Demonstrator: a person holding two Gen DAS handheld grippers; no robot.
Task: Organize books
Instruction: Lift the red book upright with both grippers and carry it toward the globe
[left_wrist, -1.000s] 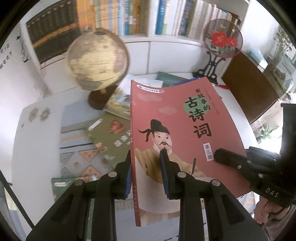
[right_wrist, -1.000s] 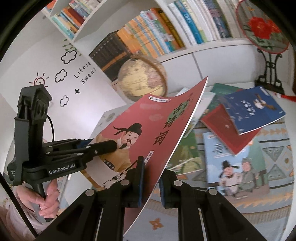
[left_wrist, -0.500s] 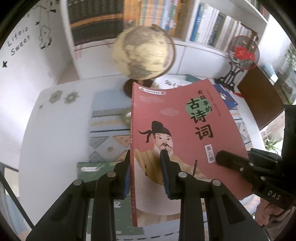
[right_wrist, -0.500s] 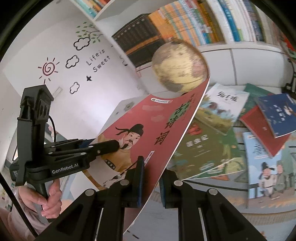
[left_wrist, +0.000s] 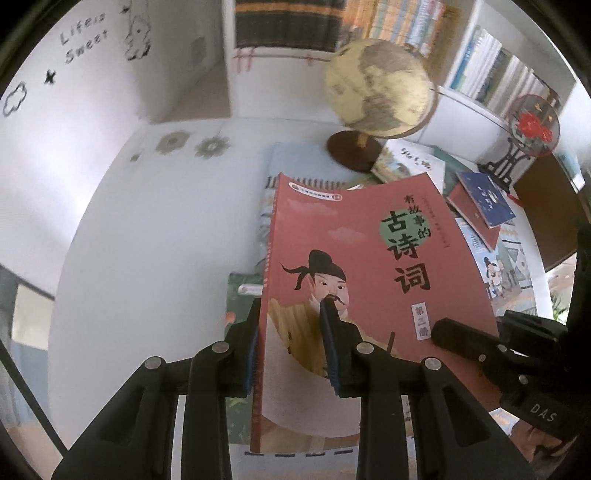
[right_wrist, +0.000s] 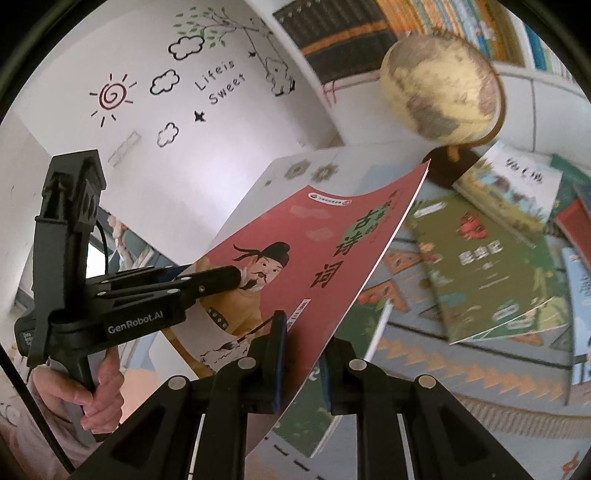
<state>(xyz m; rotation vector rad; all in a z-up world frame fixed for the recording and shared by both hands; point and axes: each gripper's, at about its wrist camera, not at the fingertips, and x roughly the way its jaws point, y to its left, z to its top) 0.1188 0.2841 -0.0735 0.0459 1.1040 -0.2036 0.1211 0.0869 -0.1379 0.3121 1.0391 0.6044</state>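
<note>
The left gripper (left_wrist: 291, 343) is clamped on the red book's (left_wrist: 373, 266) spine edge, the right gripper (right_wrist: 301, 350) on its bottom edge; it is held above the green book (left_wrist: 240, 291). The limp cover could be bent or slipped.

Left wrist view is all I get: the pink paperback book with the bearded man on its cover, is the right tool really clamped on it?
Observer: Yes. In the right wrist view, the right tool has one finger on each face of the pink paperback book, pinching its edge.
Operator: What is hidden behind the book?
Observer: A green paperback book lies flat on the patterned mat.
</note>
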